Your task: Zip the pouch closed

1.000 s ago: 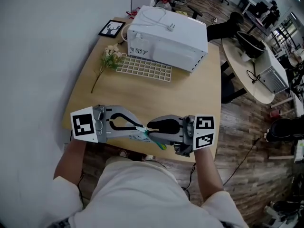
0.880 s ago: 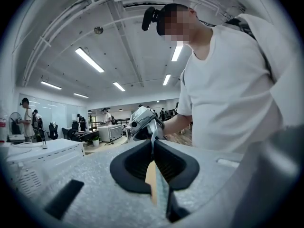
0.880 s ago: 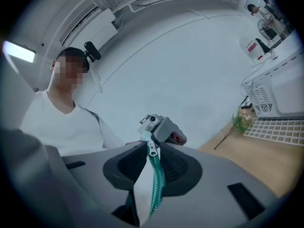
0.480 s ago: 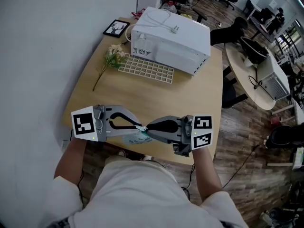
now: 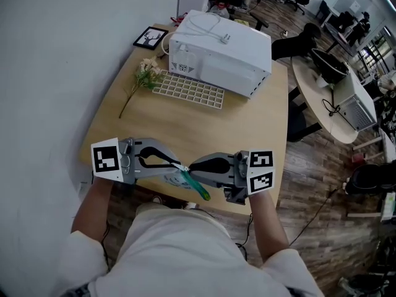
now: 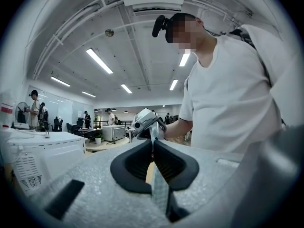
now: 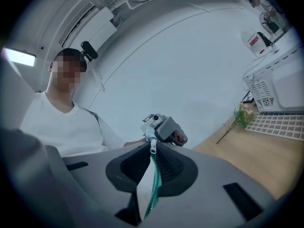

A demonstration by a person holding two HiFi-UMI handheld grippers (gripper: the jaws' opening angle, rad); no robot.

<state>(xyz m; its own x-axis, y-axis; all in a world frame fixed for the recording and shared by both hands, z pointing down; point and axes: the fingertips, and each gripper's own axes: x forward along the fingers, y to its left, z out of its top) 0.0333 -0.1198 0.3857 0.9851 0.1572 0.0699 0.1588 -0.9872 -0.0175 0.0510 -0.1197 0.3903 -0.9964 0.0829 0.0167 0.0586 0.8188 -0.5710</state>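
Count of claws: two, both level and pointing tip to tip at the near edge of the surface (image 5: 185, 119).

Left claw (image 6: 152, 152): jaws fully together, pinching one edge of the pouch (image 5: 195, 185). The fabric runs back between the pads as a thin pale strip.

Right claw (image 7: 153, 148): jaws drawn in almost to touching, clamped on the same pouch at its zip. One metal zip pull (image 7: 152, 145) sits at the very tips. One line of green zip teeth (image 7: 155, 190) trails from it down between the pads.

Pouches: one. It hangs in the narrow gap between the two claws, close in front of the person's body. Its green zip edge slants down toward the right claw. Whether it touches the surface cannot be told.

Other items on the surface, all well apart from the pouch:
- one white box-shaped appliance (image 5: 219, 51) at the far side
- one white grid tray (image 5: 187, 90) just in front of the appliance
- one flower sprig (image 5: 145, 73) beside the tray's left end
- one framed picture (image 5: 148, 37) at the far left corner
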